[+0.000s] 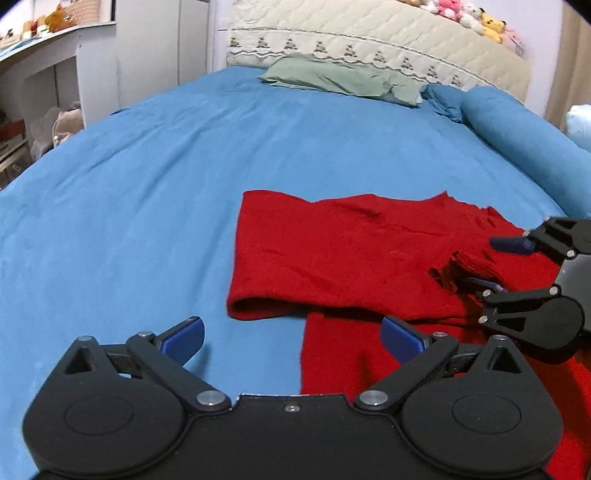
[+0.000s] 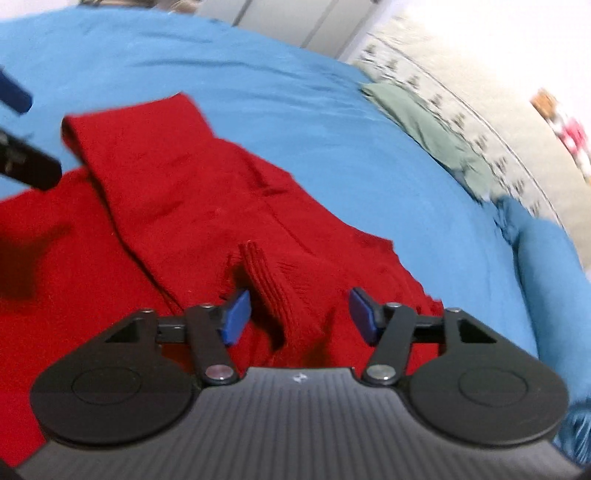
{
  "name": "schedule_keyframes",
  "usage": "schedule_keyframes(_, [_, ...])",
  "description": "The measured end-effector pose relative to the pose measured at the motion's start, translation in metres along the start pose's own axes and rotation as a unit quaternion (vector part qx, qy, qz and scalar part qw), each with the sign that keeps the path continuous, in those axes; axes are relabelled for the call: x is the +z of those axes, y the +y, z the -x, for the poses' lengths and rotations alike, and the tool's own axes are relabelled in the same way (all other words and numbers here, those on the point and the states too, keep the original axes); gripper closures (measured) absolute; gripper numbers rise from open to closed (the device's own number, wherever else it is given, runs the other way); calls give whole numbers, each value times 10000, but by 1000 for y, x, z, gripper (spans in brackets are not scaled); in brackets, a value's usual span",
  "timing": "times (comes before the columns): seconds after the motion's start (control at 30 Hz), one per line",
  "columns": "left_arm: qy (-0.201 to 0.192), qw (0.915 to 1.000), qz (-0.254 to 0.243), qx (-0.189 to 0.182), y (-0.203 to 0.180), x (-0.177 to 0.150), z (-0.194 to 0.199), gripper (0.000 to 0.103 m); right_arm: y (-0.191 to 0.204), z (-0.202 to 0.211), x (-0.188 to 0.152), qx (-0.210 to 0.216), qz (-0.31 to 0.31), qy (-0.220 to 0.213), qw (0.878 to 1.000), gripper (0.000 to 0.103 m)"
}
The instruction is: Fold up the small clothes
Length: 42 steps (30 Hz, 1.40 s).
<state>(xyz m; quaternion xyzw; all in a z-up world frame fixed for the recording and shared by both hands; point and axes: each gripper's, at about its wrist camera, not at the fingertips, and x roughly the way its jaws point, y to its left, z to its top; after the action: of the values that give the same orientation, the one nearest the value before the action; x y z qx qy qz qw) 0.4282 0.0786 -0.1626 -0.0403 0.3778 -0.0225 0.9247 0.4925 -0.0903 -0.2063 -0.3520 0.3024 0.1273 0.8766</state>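
Right gripper, fingers spread, straddles a raised ridge of red sweater; left gripper released. Closing may pinch several layers, dragging the fold askew.

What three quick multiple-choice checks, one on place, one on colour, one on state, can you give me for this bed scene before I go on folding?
1. Where does the red garment lie?
A. On the blue bedspread
B. On the white shelf
C. Over the headboard

2. What colour is the pillow near the headboard?
A. Yellow
B. Pale green
C. Red

3. How do the fingers of the right gripper stand?
A. Closed tight on the bedspread
B. Apart, with a raised ribbed fold of the garment between them
C. Out of view

Answers:
1 A: the left wrist view shows the garment spread flat on the blue cover.
2 B: the pillow under the quilted headboard is pale green.
3 B: the right wrist view shows both blue pads wide apart, either side of the ribbed fold.
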Motion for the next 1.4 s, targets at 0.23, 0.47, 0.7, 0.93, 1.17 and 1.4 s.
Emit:
schedule_keyframes(0.23, [67, 9999, 70, 65, 5, -6, -7, 0, -49, 20, 10, -239, -1061, -334, 9935, 80])
schedule_keyframes(0.47, [87, 9996, 181, 199, 13, -15, -18, 1, -131, 55, -44, -1367, -2735, -532, 9506, 80])
schedule_keyframes(0.7, [-5, 9995, 66, 293, 8, -21, -27, 1, -137, 40, -131, -1320, -3549, 52, 9255, 80])
schedule_keyframes(0.93, [-269, 9992, -66, 294, -5, -8, -47, 2, -145, 54, -141, -1147, -3909, -348, 9126, 80])
schedule_keyframes(1.17, [-482, 9959, 561, 524, 12, -11, -47, 6, -158, 65, -150, -1254, -3978, -494, 9075, 80])
schedule_keyframes(1.4, [-394, 9950, 536, 739, 8, -16, -43, 4, -138, 45, -187, -1158, -4201, 202, 8998, 79])
